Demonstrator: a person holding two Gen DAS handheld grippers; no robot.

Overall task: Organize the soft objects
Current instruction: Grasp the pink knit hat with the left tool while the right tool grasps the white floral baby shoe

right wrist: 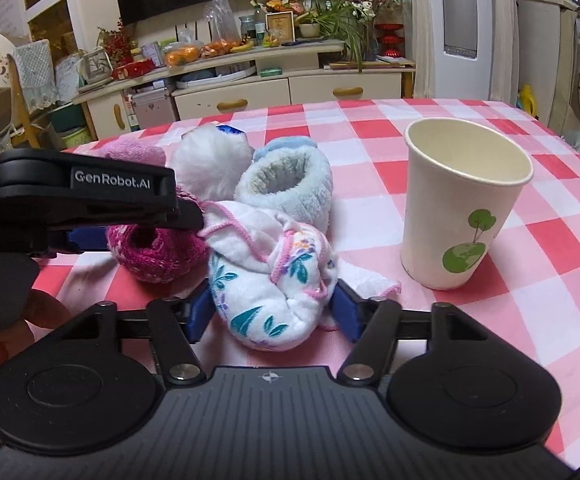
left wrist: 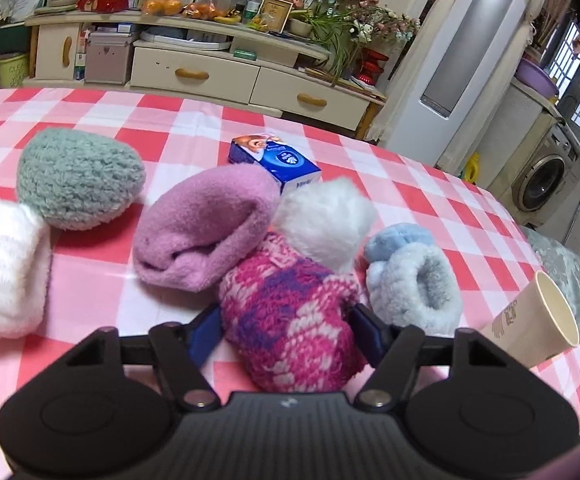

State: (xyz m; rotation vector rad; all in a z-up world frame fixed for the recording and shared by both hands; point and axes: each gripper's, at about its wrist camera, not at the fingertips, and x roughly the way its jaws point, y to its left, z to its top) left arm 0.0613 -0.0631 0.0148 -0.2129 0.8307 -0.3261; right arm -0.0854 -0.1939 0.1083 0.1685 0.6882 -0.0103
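Nearest, the left tool (left wrist: 286, 330) is clenched around a pink knit sock (left wrist: 290, 320), and the right tool (right wrist: 272, 306) grips a floral sock (right wrist: 266, 276); both bundles sit on the checked bench (right wrist: 489, 320). To do this well, I'd say each should lift straight up before travelling, since the pile crowds them. Beyond the knit sock lie a mauve sock (left wrist: 202, 228) at eleven o'clock, a white pompom (left wrist: 325, 216) at twelve and a blue bootie (left wrist: 413, 284) at one, touching or nearly so. A white roll (left wrist: 6, 268) and green ball (left wrist: 78, 180) sit at ten. The cup (right wrist: 461, 208) at two of the right tool could tip. Open cloth lies farther back, past the tissue pack (left wrist: 278, 160).
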